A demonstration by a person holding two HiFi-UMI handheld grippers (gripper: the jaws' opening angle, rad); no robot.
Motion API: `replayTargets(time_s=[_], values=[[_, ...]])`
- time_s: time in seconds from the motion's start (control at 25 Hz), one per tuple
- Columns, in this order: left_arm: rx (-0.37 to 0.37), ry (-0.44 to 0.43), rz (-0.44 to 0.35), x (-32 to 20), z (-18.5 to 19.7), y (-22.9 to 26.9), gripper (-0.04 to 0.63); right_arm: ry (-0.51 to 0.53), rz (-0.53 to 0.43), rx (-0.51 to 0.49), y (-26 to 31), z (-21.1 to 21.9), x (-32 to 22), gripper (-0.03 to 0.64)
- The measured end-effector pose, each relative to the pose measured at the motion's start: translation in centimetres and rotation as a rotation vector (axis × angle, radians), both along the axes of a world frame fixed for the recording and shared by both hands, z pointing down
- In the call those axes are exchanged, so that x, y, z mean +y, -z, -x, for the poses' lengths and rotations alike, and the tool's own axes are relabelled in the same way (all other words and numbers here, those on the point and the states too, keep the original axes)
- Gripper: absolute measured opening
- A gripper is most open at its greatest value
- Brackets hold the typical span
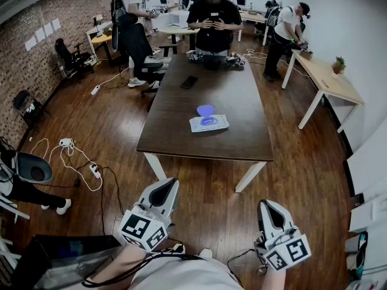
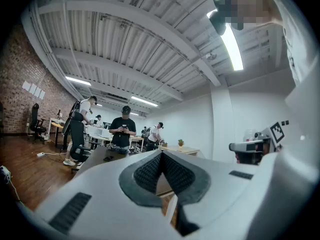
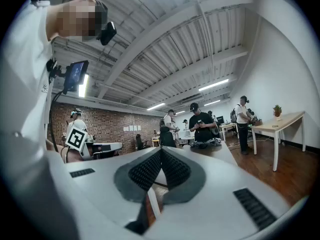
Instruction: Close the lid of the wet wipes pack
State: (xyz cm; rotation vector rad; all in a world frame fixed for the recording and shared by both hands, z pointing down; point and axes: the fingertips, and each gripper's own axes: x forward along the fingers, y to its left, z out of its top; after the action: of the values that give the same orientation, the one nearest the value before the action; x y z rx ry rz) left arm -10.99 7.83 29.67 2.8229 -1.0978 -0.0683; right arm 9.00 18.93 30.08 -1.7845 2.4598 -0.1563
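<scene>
In the head view the white wet wipes pack (image 1: 208,123) lies flat near the middle of the dark table (image 1: 181,132). Its blue lid (image 1: 205,110) stands open at the pack's far side. Both grippers hang low in front of the person, well short of the table's near edge. My left gripper (image 1: 164,189) is shut with nothing between its pads. My right gripper (image 1: 269,207) is shut and empty too. In the left gripper view the left gripper (image 2: 161,156) points level at the room, and in the right gripper view the right gripper (image 3: 161,154) does the same. Neither gripper view shows the pack.
A black phone (image 1: 188,82) lies further back on the table, and a person (image 1: 213,17) stands at its far end beside other gear. White cables (image 1: 78,162) trail over the wooden floor at the left. An office chair (image 1: 142,53) stands left of the table, a light desk (image 1: 329,80) at the right.
</scene>
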Motion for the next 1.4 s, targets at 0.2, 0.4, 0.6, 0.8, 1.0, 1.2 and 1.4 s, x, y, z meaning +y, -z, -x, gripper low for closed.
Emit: replayTargets(time_s=[0.2, 0.4, 0.6, 0.8, 1.0, 1.2, 1.4], values=[[0.0, 0.011, 0.003, 0.2, -0.3, -0.2, 0.0, 0.003, -0.002, 0.003, -0.1, -0.6, 0.2, 0.009], [-0.002, 0.018, 0.007, 0.8, -1.1, -0.4, 0.0, 0.016, 0.001, 0.002, -0.2, -1.3, 0.6, 0.009], [-0.011, 0.021, 0.004, 1.4, -1.6, -0.5, 0.0, 0.03, 0.005, -0.002, -0.4, -1.7, 1.0, 0.009], [-0.016, 0.037, 0.005, 2.1, -2.5, -0.3, 0.0, 0.046, 0.008, -0.003, -0.5, -2.6, 1.6, 0.009], [-0.022, 0.05, 0.013, 2.7, -2.9, -1.4, 0.0, 0.059, 0.014, -0.011, -1.4, -3.4, 2.1, 0.009], [-0.016, 0.051, 0.006, 3.0, -3.4, -2.3, 0.0, 0.062, 0.023, -0.026, -1.9, -4.3, 2.2, 0.009], [-0.025, 0.072, 0.021, 2.8, -2.9, -2.3, 0.0, 0.065, 0.028, -0.022, -1.9, -4.5, 2.1, 0.009]])
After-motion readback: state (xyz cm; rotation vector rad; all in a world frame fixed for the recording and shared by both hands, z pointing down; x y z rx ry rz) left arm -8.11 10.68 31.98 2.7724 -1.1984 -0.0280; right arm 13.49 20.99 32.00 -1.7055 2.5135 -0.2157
